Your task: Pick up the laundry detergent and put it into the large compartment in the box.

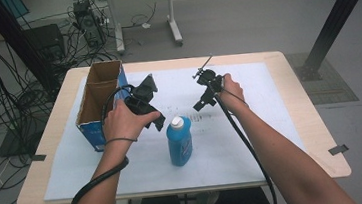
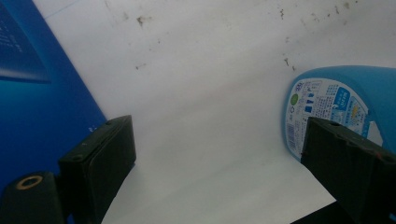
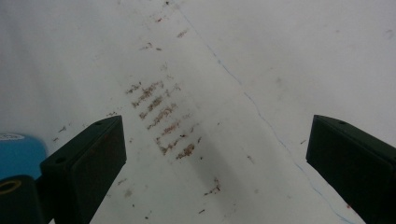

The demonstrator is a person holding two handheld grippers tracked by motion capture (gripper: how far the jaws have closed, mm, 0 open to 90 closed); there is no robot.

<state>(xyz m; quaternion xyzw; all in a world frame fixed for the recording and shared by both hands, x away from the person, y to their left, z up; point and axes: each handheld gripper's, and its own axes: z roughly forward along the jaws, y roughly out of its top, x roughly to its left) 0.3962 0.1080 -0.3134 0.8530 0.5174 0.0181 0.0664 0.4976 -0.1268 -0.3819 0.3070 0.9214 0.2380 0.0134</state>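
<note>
A blue detergent bottle (image 1: 180, 141) stands upright near the middle of the white sheet (image 1: 253, 145) covering the desk (image 1: 299, 95). Just beyond it the left gripper (image 1: 156, 120) hovers at its left, jaws wide and empty, while the right gripper (image 1: 200, 103) hangs at its right, likewise gaping. Farther left sits an open cardboard box (image 1: 99, 102).

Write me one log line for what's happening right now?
left gripper: open, beside blue bottle, not gripping | right gripper: open, above white sheet | cardboard box: open-topped, at left
</note>
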